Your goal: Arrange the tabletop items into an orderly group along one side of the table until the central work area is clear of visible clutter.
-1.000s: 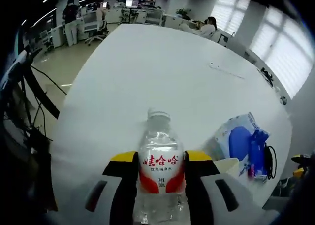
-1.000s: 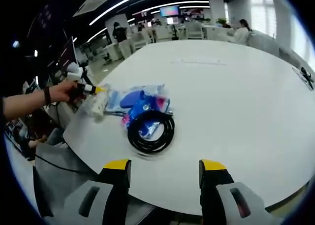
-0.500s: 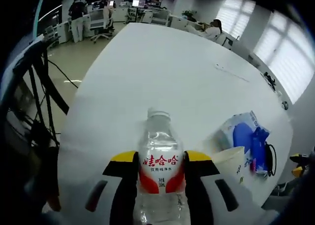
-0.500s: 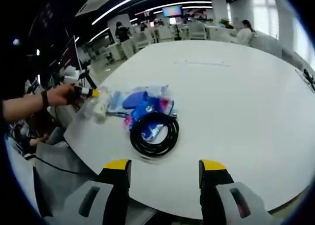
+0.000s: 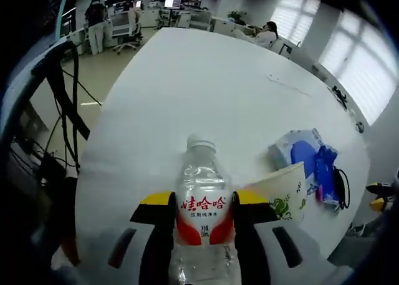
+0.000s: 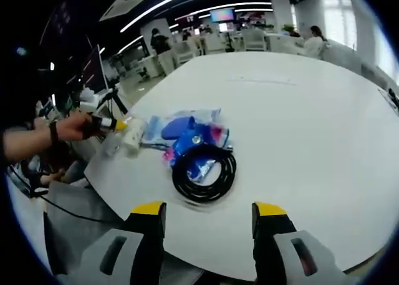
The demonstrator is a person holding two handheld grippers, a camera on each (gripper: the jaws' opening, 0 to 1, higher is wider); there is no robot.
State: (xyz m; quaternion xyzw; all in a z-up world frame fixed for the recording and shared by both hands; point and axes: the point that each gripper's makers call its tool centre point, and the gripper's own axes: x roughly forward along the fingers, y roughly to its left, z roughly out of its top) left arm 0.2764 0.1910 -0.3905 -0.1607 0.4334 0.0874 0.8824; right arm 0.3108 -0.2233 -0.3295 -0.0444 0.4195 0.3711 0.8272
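A: Water bottle first: clear plastic, a red and white label with red Chinese characters and small print below that is too small to read, a pale cap on top.

B: Who has it?

A: The left gripper. Its yellow-tipped jaws press the label from both sides, and the bottle stands upright between them over the near edge of the white table.

B: Anything beside it?

A: A paper cup just to the right, off-white with a green figure printed on it. Past that lies a blue and white plastic packet with print I cannot read, and at its far side the black cable coil.

B: And from the other side?

A: In the right gripper view the cable coil lies partly on the blue packet near the table's left edge. A hand holds the left gripper there, with bottle and cup a pale blur.

B: The right gripper?

A: Jaws apart, nothing between them, held above the table's near edge.
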